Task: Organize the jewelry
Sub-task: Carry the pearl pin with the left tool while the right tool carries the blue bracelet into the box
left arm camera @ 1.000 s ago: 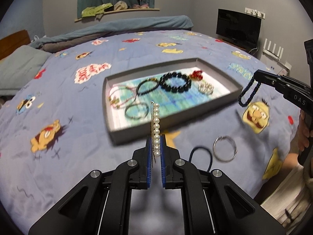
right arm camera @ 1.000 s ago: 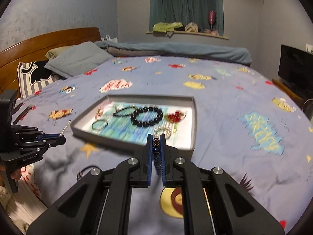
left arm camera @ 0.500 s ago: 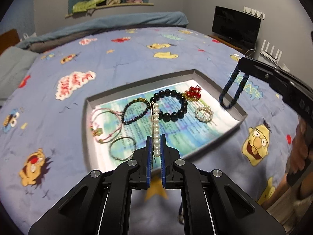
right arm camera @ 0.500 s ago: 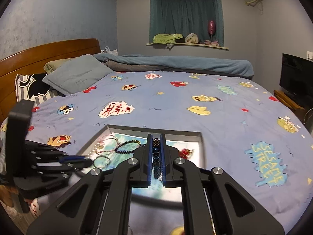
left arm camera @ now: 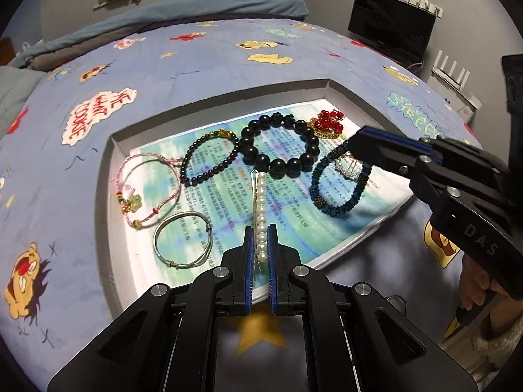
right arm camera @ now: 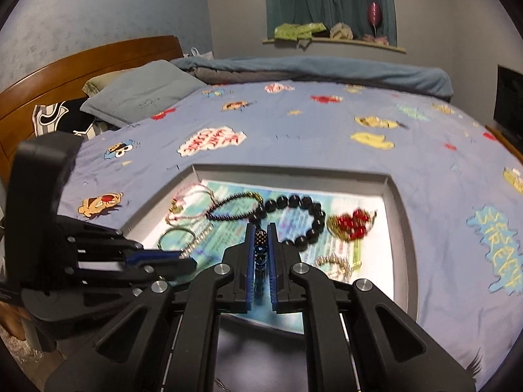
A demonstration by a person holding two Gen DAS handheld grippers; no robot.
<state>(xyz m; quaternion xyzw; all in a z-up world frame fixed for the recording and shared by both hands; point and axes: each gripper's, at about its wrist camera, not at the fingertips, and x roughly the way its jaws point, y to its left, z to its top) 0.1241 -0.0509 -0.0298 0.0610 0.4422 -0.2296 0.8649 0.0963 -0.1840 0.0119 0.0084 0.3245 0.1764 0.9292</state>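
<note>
The left gripper (left arm camera: 260, 245) is clamped on a pearl hair clip (left arm camera: 260, 209), which projects forward from between the blue pads over the grey tray (left arm camera: 108, 163) lying on the cartoon-print bedspread (left arm camera: 202, 65); the clip's rear end is hidden between the jaws. The right gripper (right arm camera: 260, 245) is clamped on a dark blue beaded bracelet (left arm camera: 340, 183). In the left wrist view its loop hangs from the fingertips over the tray's right side, and whether its lower edge touches the printed liner cannot be told. In the right wrist view only a few beads show between the pads, the rest cut off behind the fingers. Inside the tray lie a large black bead bracelet (left arm camera: 278, 147), a small dark bead bracelet (left arm camera: 209, 160), a pink cord bracelet (left arm camera: 147, 189), a silver bangle (left arm camera: 183, 245) and a red bead ornament (left arm camera: 330, 124). A pale sparkly piece (right arm camera: 336, 264) is mostly hidden behind the hanging loop in the left view and blurred in the right.
</note>
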